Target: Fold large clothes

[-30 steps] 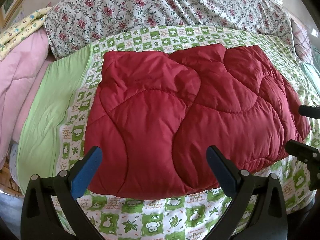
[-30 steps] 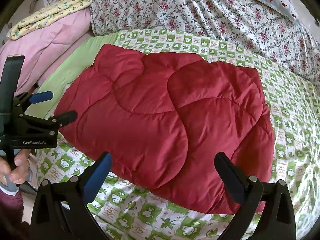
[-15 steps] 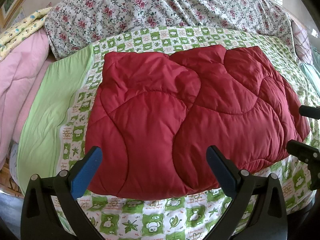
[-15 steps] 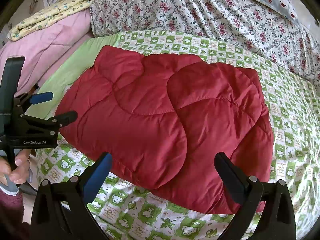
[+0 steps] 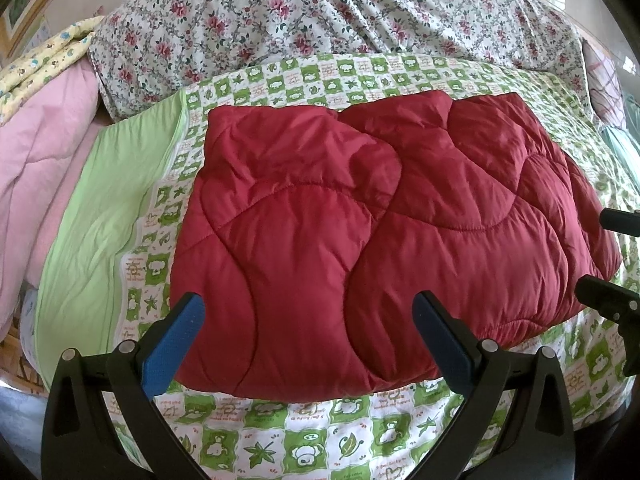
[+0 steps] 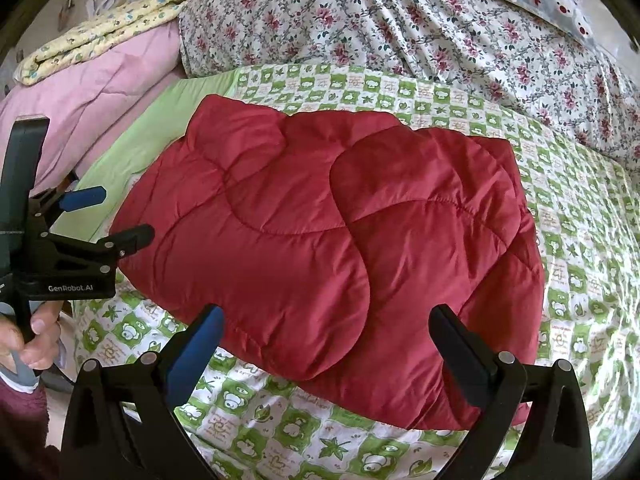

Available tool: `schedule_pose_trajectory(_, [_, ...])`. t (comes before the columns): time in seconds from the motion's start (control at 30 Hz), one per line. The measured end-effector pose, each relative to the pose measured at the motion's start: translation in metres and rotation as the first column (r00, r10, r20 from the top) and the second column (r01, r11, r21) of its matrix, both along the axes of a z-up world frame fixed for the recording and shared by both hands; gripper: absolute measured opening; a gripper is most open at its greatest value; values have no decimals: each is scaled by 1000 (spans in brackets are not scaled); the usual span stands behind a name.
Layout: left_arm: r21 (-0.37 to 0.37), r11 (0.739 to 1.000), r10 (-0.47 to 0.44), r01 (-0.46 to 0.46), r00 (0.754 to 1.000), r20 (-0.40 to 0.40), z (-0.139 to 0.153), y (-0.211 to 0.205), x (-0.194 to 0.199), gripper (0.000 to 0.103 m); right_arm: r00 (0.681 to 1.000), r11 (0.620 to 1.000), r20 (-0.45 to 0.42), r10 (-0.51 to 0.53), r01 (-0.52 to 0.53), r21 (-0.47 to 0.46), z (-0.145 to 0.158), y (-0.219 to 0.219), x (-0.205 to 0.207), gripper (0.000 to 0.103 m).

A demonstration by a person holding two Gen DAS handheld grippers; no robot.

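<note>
A dark red quilted padded garment [image 5: 360,232] lies folded into a thick rectangle on the green-and-white patterned bedsheet [image 5: 304,436]. It also shows in the right wrist view [image 6: 340,248]. My left gripper [image 5: 308,324] is open and empty, held just above the garment's near edge. My right gripper [image 6: 326,340] is open and empty, near the garment's near right corner. The left gripper shows from the side in the right wrist view [image 6: 116,216], jaws apart at the garment's left edge. The right gripper's fingers [image 5: 608,292] show at the right edge of the left wrist view.
A floral duvet [image 5: 320,16] is piled behind the garment. A pink quilt [image 6: 92,92] and a yellow patterned blanket [image 6: 100,28] lie at the left. A plain green sheet strip [image 5: 104,232] runs along the left. A hand [image 6: 32,340] holds the left gripper.
</note>
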State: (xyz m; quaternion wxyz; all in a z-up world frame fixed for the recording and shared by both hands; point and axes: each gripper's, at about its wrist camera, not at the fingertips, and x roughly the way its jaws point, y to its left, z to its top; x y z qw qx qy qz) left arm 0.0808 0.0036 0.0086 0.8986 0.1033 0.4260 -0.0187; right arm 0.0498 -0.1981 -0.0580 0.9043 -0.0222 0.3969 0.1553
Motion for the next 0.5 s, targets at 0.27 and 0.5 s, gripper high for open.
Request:
schedule_pose_trajectory(0.27, [-11,1000,13,-13,1000,-9,-1,-1,2,103,1000,1000,1,-8,8,15,-2,-6,2,103])
schedule_pose_trajectory(0.5, [-54,998,-11,11,1000,-7,1,-8,1,103,1000,999,9,-8,8,31,-1,-9,4,103])
